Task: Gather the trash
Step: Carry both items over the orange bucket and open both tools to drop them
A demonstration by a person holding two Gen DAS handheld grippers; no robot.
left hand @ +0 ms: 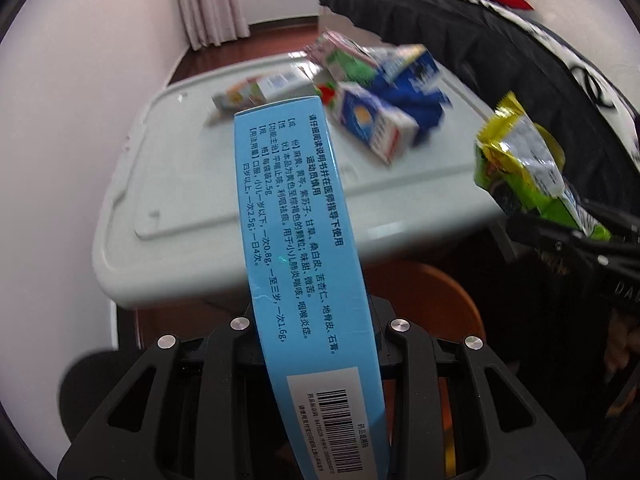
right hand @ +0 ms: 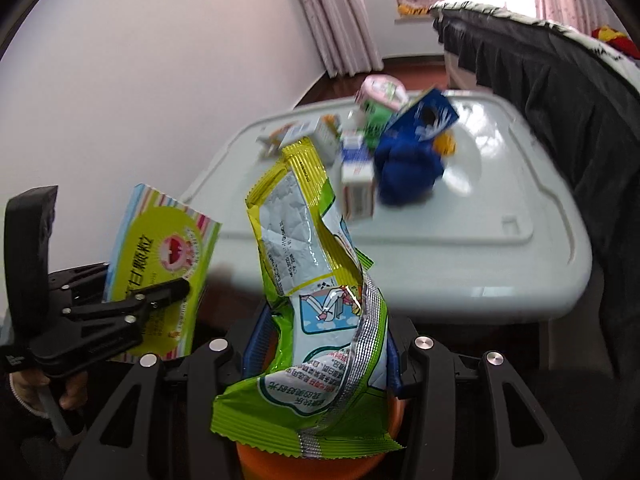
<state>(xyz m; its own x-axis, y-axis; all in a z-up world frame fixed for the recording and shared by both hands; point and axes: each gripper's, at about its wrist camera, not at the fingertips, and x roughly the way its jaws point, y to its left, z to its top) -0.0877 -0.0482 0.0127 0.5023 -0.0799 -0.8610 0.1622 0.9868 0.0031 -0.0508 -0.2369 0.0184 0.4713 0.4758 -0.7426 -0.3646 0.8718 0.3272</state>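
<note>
Blue medicine box [left hand: 304, 248] clamped in our left gripper [left hand: 316, 344]. Right gripper [right hand: 320, 352] shut on green snack wrapper [right hand: 316, 300]. Both over orange bin [right hand: 320, 460]; other cartons [left hand: 372, 120] at lid's [left hand: 168, 184] far edge.

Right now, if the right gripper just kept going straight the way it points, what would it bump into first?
Probably the pale grey bin lid ahead: its near edge, or the small white carton on it. Depth is unclear. The right gripper already holds a green snack wrapper, which would touch first.

Side-by-side wrist views, shared grey lid [left hand: 248, 184]
</note>
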